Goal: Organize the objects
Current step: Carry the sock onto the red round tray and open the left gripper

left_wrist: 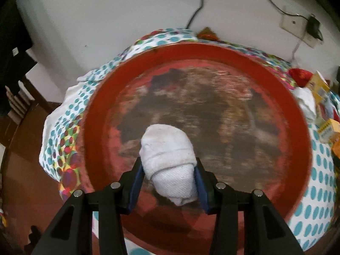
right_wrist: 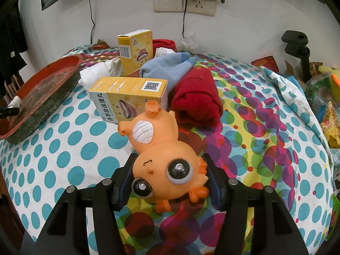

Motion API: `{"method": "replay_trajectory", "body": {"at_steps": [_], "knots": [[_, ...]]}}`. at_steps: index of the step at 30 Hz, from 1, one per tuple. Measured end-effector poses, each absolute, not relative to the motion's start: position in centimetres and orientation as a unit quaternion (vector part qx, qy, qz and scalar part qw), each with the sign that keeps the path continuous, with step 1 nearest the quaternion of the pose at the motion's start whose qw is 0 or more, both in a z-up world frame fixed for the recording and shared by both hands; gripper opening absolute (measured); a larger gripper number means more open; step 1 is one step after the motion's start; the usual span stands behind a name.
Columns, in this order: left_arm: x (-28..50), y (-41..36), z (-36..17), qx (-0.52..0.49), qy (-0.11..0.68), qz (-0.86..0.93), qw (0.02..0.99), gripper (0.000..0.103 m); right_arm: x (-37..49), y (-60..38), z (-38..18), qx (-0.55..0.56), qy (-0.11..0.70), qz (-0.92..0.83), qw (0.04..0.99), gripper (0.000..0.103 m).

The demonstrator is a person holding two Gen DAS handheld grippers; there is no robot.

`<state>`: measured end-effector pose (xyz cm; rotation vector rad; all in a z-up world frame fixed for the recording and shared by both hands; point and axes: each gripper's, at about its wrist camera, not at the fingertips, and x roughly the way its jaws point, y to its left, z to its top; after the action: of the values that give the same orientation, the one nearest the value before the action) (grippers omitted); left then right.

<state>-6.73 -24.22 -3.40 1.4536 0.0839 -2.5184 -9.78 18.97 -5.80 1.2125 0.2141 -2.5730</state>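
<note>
The left gripper [left_wrist: 169, 182] fingers grasp a rolled white sock [left_wrist: 170, 159] above the red tray [left_wrist: 297, 127]. Between the right gripper [right_wrist: 167, 182] fingers lies an orange toy [right_wrist: 167, 165] (head first); whether they press it I cannot tell.

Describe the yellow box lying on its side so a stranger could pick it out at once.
Start at the round red tray on the left of the dotted cloth. Just right of it lies the yellow box, beside the rolled red sock and behind the orange toy. Unlike the upright yellow box further back, it lies flat with a QR code on top.
</note>
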Motion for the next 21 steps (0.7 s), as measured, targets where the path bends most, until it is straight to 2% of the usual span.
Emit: {"method": "replay_trajectory", "body": {"at_steps": [7,21], "knots": [[-6.9,-26.9,-3.8,0.495,0.027,-0.857,0.138,0.046,-9.8,18.8,-5.8,0.422,0.075,-0.893,0.138,0.059],[-7.5,-27.2,-4.4,0.489,-0.022,-0.860,0.144,0.046,-9.9,18.9,-5.8,0.423,0.075,-0.893,0.136,0.062]]}}
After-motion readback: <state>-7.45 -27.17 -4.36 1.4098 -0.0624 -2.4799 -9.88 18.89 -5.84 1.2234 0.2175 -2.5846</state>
